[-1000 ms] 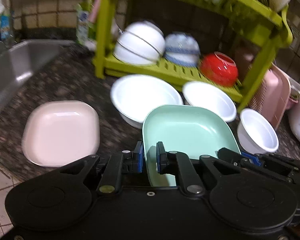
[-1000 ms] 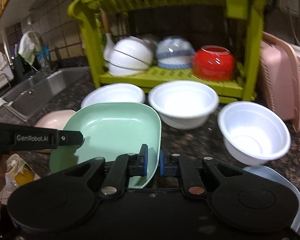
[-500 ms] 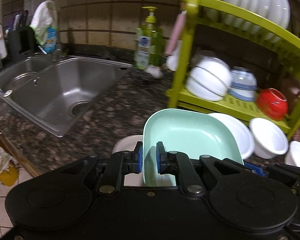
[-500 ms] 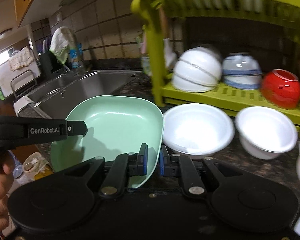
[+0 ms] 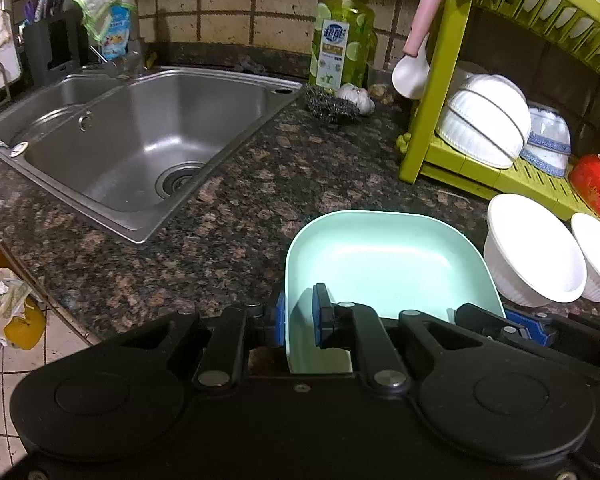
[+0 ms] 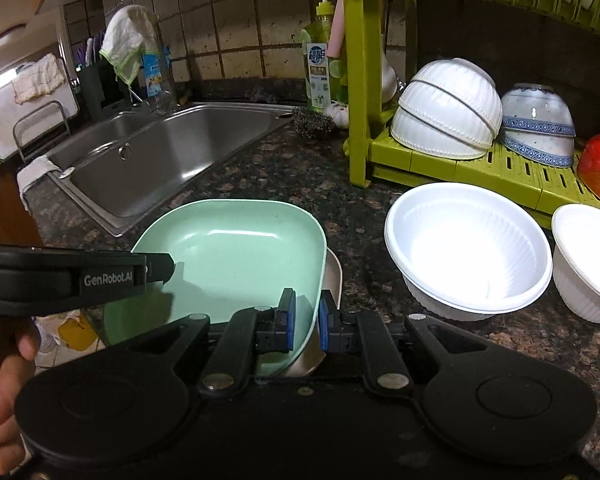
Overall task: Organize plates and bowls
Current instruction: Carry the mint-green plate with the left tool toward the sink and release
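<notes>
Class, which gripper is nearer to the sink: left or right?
Left. The left gripper clamps the green plate's edge on the side toward the sink. The right gripper clamps the opposite edge, on the side toward the white bowls.

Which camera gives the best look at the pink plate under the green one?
The right wrist view. There the pink plate peeks out under the right edge of the green plate, beside the right claw. In the left wrist view the green plate and the left claw hide it completely.
</notes>
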`<state>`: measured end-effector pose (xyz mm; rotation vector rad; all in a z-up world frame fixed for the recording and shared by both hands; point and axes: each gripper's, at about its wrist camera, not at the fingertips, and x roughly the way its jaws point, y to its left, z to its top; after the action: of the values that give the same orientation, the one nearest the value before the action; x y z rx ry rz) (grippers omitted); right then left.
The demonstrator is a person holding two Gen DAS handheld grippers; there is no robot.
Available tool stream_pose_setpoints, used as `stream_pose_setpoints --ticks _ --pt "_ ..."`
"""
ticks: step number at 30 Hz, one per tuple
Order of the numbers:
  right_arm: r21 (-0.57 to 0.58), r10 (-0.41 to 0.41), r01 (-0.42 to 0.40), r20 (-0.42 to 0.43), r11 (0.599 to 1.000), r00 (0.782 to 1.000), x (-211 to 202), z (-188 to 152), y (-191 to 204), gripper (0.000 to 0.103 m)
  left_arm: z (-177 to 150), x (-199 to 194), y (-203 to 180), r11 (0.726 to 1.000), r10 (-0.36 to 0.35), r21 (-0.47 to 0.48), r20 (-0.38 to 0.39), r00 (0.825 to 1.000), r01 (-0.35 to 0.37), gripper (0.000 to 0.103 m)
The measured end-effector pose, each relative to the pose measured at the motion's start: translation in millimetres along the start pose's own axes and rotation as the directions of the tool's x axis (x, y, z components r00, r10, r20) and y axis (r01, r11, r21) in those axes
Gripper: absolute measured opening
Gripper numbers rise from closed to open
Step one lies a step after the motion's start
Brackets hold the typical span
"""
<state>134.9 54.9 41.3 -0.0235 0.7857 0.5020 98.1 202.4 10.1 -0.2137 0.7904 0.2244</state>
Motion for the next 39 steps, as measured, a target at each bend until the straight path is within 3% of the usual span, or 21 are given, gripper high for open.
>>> stream_pose_setpoints --ticks 16,18,23,34,37,39 --pt "0.010 -0.042 0.042 -0.007 0.999 0.999 13.4 -0.6 -4.0 0.015 2.5 15.6 -5.5 0.999 -0.028 0.030 -0.019 0.999 0.029 0.018" --pt "0.014 -0.048 0.048 -0.008 0.999 0.999 13.9 -1.3 -4.7 0.017 1.7 14.7 -4.7 0.999 -0.035 0.029 -0.018 0.999 0.036 0.021" --pt "0.021 -0.052 0.052 -0.012 0.998 0.999 13.9 -1.3 -5.9 0.019 -1.1 14.8 -4.9 0.999 -0.011 0.039 0.004 1.000 0.011 0.044" --pt "0.017 -0.042 0.043 -0.004 0.999 0.999 9.0 -2.8 -6.3 0.021 -2.4 12.1 -3.2 1.000 0.000 0.028 0.004 1.000 0.000 0.046" --pt "0.017 -0.034 0.034 0.001 0.999 0.999 5.8 -2.9 -6.7 0.027 -2.3 8.0 0.2 1.000 0.004 0.008 0.003 1.000 -0.004 0.046" --pt "0.018 -0.021 0.021 0.008 1.000 1.000 2.3 -3.4 -6.4 0.037 -2.4 3.7 2.5 1.000 0.006 -0.004 0.006 1.000 -0.006 0.046"
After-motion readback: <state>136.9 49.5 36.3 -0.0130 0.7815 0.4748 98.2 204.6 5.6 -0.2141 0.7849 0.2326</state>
